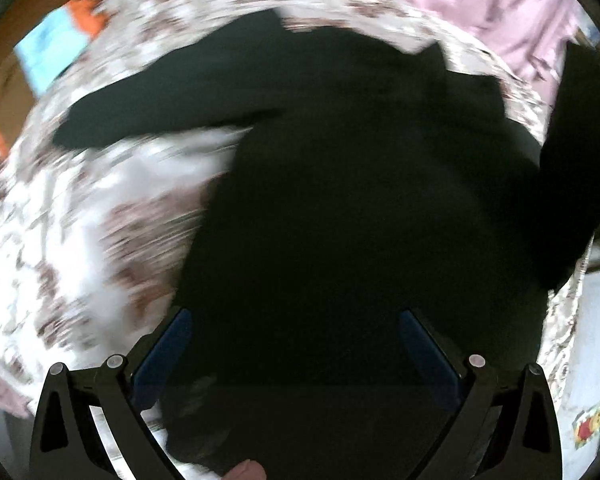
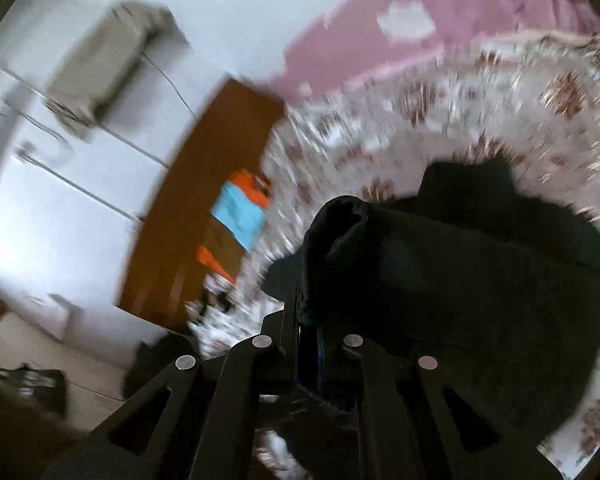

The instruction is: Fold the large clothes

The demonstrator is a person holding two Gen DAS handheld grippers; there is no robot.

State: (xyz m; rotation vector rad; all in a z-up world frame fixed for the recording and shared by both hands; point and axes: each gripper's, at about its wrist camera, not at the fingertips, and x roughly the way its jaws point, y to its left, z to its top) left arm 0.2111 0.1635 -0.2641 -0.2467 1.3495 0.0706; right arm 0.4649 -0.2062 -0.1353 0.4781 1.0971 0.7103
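Note:
A large black long-sleeved garment (image 1: 340,184) lies spread on a floral bedspread (image 1: 80,208), one sleeve (image 1: 140,120) stretched to the left. My left gripper (image 1: 296,316) hovers over the garment's body pointing steeply down. It is open, its blue pads (image 1: 172,344) wide apart and nothing pinched between them. At the right edge a flap of the garment (image 1: 572,152) is lifted off the bed. In the right wrist view my right gripper (image 2: 306,304) is shut on a bunched fold of the black garment (image 2: 460,280), which trails down to the right. Both views are motion-blurred.
A pink sheet (image 1: 500,4) lies beyond the bedspread. Blue and orange folded items (image 2: 240,216) sit at the bed's edge by a brown wooden board (image 2: 204,184). A grey box with cables (image 2: 104,64) hangs on the white wall. Colourful stickers (image 1: 592,424) show at lower right.

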